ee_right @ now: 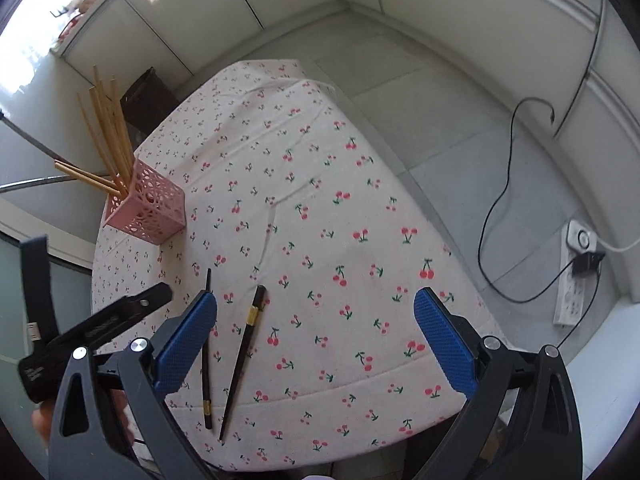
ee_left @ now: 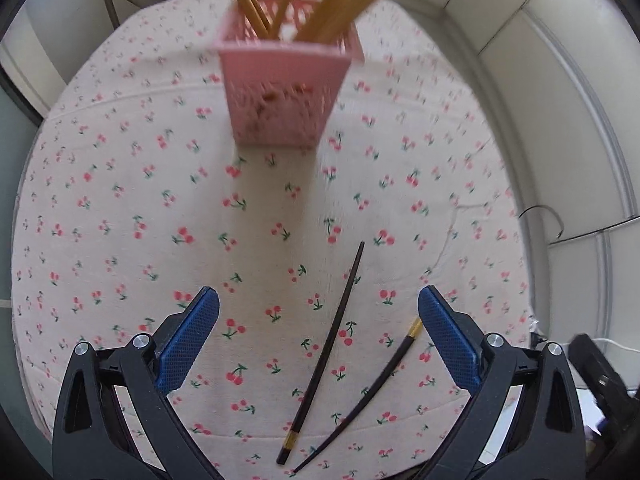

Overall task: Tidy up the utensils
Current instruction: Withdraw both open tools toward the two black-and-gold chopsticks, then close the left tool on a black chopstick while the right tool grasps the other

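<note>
A pink perforated holder (ee_left: 282, 92) stands on the cherry-print tablecloth (ee_left: 120, 208) and holds several light wooden chopsticks (ee_left: 340, 4). It also shows at the left in the right wrist view (ee_right: 148, 210). Two black chopsticks with gold bands lie loose on the cloth: one (ee_left: 328, 344) between the fingers of my left gripper (ee_left: 318, 300), the other (ee_left: 372, 392) closer to its right finger. They also show in the right wrist view (ee_right: 242, 356) (ee_right: 206, 364). Both the left gripper and my right gripper (ee_right: 316, 302) are open and empty above the cloth.
The table's edge runs close on the right (ee_left: 524, 240). On the floor to the right lie a black cable (ee_right: 500, 208) and a white power strip (ee_right: 574, 280). A dark bin (ee_right: 146, 100) stands behind the table. The left gripper's body (ee_right: 92, 332) shows at the left.
</note>
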A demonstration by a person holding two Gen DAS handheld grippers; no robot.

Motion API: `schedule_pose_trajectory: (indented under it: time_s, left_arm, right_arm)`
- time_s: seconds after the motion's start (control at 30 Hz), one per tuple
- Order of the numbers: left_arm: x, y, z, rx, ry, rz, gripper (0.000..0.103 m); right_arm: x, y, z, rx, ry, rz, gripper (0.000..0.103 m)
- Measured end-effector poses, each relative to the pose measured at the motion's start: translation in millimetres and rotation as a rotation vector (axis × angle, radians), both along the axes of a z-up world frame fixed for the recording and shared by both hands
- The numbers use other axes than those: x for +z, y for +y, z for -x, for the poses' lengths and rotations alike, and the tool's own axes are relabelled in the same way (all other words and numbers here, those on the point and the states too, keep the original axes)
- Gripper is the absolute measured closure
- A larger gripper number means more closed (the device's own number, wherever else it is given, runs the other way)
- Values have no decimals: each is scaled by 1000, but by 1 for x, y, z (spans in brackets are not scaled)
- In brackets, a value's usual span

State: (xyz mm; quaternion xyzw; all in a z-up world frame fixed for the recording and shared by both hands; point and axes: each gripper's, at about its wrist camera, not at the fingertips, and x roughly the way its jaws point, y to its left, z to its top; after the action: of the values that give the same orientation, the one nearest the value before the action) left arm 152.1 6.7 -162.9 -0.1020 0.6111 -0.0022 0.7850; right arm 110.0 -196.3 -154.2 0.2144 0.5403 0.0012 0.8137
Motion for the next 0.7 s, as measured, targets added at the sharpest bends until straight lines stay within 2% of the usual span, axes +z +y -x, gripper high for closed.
schedule_pose_trajectory:
  time_s: [0.17,0.23,0.3,0.33,0.37,0.4,0.43,0.5,0.57,0.7]
  left_arm:
    - [-24,-23,-9,-71,19,-104,7]
    - [-29,-29,-11,-90,15,-123,9]
    - [-35,-34,-13,-107,7,-121,20]
    - [-39,-36,-14,-114,11,-118,37]
    - [-43,-37,-15,-122,23,-113,46]
    - [-41,-39,-15,-130,-7,-125,52]
    - [-40,-40,-14,-141,-17,-129,67]
    - [-40,-42,-12,-154,-24,-137,79]
    - [-40,-38,-10,-158,-29,-126,97]
    - [-39,-24,-8,-135,-28,-72,100]
  right_arm:
    - [-6,-4,1,2,24,-15,7]
    - [-6,-8,1,-1,33,-15,7]
    - [-9,-11,0,-7,48,-28,7]
    - [-10,-11,0,-8,53,-35,7]
    - [-11,-12,0,-8,58,-42,7]
    - [-12,-11,-1,-7,61,-44,7]
    - [-14,-10,-1,-5,67,-38,7]
    - [-16,-9,-3,-4,76,-32,7]
    - [-20,-4,-4,-2,88,-23,7]
    - [-28,12,-9,26,111,2,7]
